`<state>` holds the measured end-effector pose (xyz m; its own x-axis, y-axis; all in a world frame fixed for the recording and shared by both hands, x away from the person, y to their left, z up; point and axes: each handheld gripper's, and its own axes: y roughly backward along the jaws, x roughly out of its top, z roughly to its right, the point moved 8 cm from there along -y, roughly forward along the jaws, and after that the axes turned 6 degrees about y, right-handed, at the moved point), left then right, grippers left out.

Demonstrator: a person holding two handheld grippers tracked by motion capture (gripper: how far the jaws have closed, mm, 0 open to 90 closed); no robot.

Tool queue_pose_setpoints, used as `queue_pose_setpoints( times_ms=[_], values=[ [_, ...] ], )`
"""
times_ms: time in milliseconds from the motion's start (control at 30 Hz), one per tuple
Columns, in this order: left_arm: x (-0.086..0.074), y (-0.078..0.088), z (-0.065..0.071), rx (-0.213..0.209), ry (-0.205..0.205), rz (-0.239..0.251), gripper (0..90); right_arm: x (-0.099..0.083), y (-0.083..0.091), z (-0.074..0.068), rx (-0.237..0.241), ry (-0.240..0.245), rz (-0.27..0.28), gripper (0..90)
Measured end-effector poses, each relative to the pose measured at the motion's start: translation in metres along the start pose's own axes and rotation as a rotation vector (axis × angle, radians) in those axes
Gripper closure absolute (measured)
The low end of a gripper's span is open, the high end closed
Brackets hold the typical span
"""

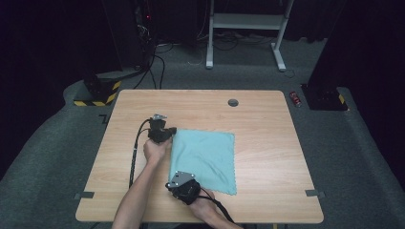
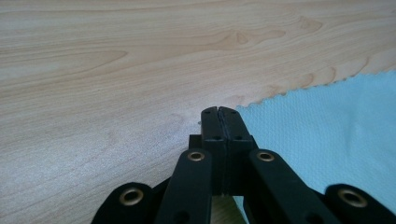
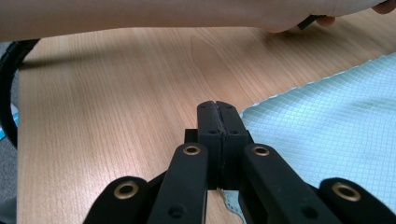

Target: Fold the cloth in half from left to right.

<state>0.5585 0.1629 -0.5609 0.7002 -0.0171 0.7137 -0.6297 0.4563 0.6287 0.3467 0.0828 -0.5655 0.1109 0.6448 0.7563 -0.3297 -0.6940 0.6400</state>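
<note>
While the teal cloth (image 1: pixel 204 160) lies flat near the worktop (image 1: pixel 267 119) middle, the left gripper (image 1: pixel 168 133) pinches its far left corner, fingers clamped; the right gripper (image 1: pixel 175 183) nips the near left corner likewise; bare wood stretches wide on every side.

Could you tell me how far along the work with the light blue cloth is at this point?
Early stage. Done: the cloth lies spread flat on the table. In hand: the left gripper and right gripper are both shut at its left-side corners, apparently pinching the edge. Left: no fold shows yet, so any lifting or folding remains.
</note>
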Motion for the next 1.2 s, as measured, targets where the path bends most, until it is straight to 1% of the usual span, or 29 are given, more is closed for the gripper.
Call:
queue_pose_setpoints(
  times_ms=[33, 100, 233, 300, 367, 500, 633, 667, 700, 767, 800, 933, 967, 1033, 1100, 1200],
  values=[
    [0.001, 0.001, 0.0, -0.007, 0.009, 0.003, 89.8, 0.001, 0.0, 0.0, 0.001, -0.002, 0.005, 90.0],
    [0.002, 0.003, 0.0, -0.01, 0.012, 0.009, 89.9, 0.002, 0.0, -0.001, 0.003, -0.003, 0.006, 90.0],
    [0.004, 0.007, -0.002, -0.013, 0.01, 0.013, 89.9, 0.006, 0.003, -0.001, 0.007, -0.002, 0.014, 90.0],
    [0.004, 0.009, -0.003, -0.017, 0.021, 0.016, 89.9, 0.008, 0.003, -0.001, 0.01, -0.003, 0.018, 90.0],
    [0.005, 0.011, -0.005, -0.017, 0.027, 0.016, 89.9, 0.01, 0.004, -0.001, 0.012, -0.006, 0.019, 90.0],
    [0.005, 0.016, -0.01, -0.013, 0.024, 0.013, 90.0, 0.016, 0.005, -0.003, 0.021, -0.004, 0.026, 90.0],
    [0.006, 0.023, -0.015, -0.008, 0.036, 0.016, 90.0, 0.022, 0.007, -0.003, 0.028, 0.0, 0.038, 90.0],
    [0.006, 0.024, -0.016, -0.004, 0.028, 0.016, 90.0, 0.024, 0.008, -0.004, 0.03, -0.002, 0.04, 90.0],
    [0.007, 0.027, -0.018, -0.001, 0.024, 0.003, 90.0, 0.025, 0.008, -0.004, 0.03, 0.004, 0.042, 90.0],
    [0.01, 0.032, -0.019, -0.004, 0.015, 0.002, 90.0, 0.029, 0.01, -0.005, 0.034, 0.015, 0.05, 90.0],
    [0.011, 0.034, -0.018, -0.006, 0.018, 0.005, 90.0, 0.031, 0.011, -0.005, 0.035, 0.019, 0.055, 90.0],
    [0.017, 0.044, -0.015, -0.002, -0.014, 0.011, 90.0, 0.035, 0.015, -0.006, 0.051, 0.008, 0.072, 90.0],
    [0.018, 0.045, -0.014, -0.001, -0.016, 0.016, 90.0, 0.036, 0.016, -0.006, 0.05, 0.015, 0.079, 90.0],
    [0.018, 0.047, -0.014, -0.002, -0.014, 0.019, 90.0, 0.037, 0.019, -0.006, 0.047, 0.017, 0.089, 90.0],
    [0.018, 0.046, -0.013, 0.001, -0.015, 0.016, 90.0, 0.036, 0.023, -0.005, 0.045, 0.009, 0.097, 90.0],
    [0.018, 0.043, -0.009, -0.002, -0.014, 0.017, 90.0, 0.031, 0.029, -0.001, 0.034, 0.009, 0.102, 90.0]
  ],
)
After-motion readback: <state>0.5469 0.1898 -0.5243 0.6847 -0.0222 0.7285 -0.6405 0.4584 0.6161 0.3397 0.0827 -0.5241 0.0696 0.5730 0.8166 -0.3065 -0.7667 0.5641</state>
